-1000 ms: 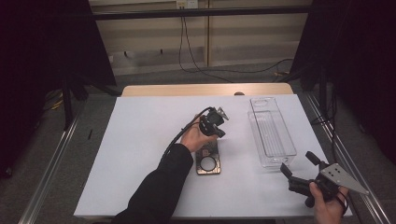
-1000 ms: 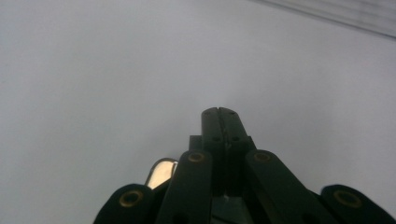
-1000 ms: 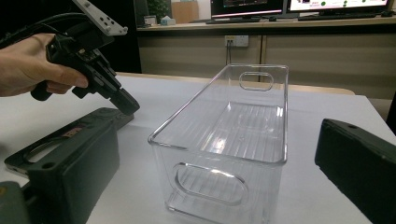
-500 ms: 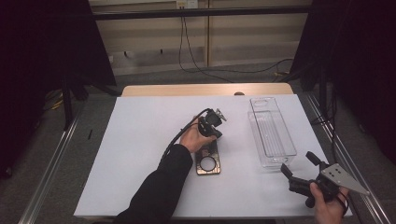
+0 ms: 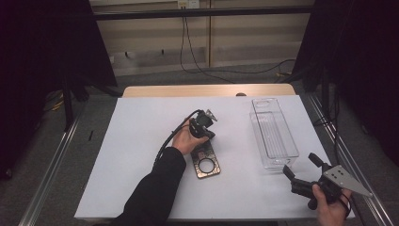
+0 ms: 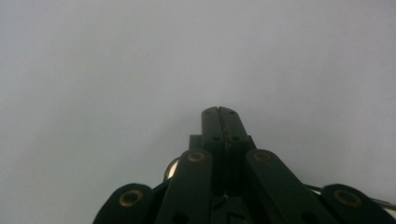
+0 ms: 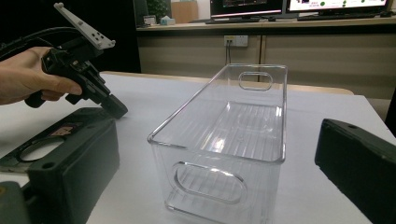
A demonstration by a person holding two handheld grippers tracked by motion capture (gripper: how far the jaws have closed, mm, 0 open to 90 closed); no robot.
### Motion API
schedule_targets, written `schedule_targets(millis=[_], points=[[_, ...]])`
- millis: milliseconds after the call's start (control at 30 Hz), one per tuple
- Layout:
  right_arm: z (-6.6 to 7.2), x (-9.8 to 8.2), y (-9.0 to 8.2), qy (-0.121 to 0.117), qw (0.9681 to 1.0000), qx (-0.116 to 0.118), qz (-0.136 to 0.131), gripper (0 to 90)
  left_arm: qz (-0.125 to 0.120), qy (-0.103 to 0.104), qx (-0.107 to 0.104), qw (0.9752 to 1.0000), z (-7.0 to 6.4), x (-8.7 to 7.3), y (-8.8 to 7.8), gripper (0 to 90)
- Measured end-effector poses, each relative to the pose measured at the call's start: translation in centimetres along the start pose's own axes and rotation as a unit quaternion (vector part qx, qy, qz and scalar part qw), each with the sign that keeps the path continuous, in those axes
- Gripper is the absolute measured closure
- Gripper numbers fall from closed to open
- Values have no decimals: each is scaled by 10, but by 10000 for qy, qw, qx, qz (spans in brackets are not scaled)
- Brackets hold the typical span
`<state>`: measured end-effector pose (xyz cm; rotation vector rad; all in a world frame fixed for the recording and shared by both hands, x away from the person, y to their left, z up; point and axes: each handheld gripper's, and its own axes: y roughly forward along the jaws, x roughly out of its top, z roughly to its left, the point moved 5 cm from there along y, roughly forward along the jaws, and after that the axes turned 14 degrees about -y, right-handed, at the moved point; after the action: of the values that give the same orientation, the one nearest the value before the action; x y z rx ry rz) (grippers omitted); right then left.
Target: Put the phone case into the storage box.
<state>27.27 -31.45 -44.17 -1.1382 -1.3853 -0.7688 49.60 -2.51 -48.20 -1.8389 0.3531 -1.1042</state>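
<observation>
Your left gripper (image 5: 210, 135) sits near the middle of the high view, tipped down toward the white table (image 5: 141, 141), its jaws clenched together with nothing between them; in the left gripper view the two black jaws meet in a closed seam at lower centre, over plain white surface. The tip rests at the upper edge of the plate (image 5: 205, 164), a dark flat piece with a round hole that lies just below centre of the high view; whether the tip actually touches it you cannot tell from here. In the right gripper view that same plate (image 7: 51, 140) lies at lower left, partly behind your own jaw, with the left gripper (image 7: 114, 107) pointing down just beyond it in the upper left.

Your right gripper (image 5: 301, 172) is at the lower right of the high view, jaws spread wide and holding nothing. It faces the clear bin (image 5: 275, 136), which stands empty at right of centre. In the right gripper view the bin (image 7: 224, 140) stands in the centre, between your two parted jaws but farther off.
</observation>
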Motion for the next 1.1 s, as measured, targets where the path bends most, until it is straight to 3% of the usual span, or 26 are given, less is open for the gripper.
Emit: schedule_targets(millis=[533, 1100], points=[[0, 0, 0, -4, 10000, -17, -2, 0, -116, -184, 66, 9997, 18, -17, -13, 900], [0, 0, 0, 3, 10000, -6, -3, 0, -245, -298, 82, 9992, 26, -30, -23, 900]])
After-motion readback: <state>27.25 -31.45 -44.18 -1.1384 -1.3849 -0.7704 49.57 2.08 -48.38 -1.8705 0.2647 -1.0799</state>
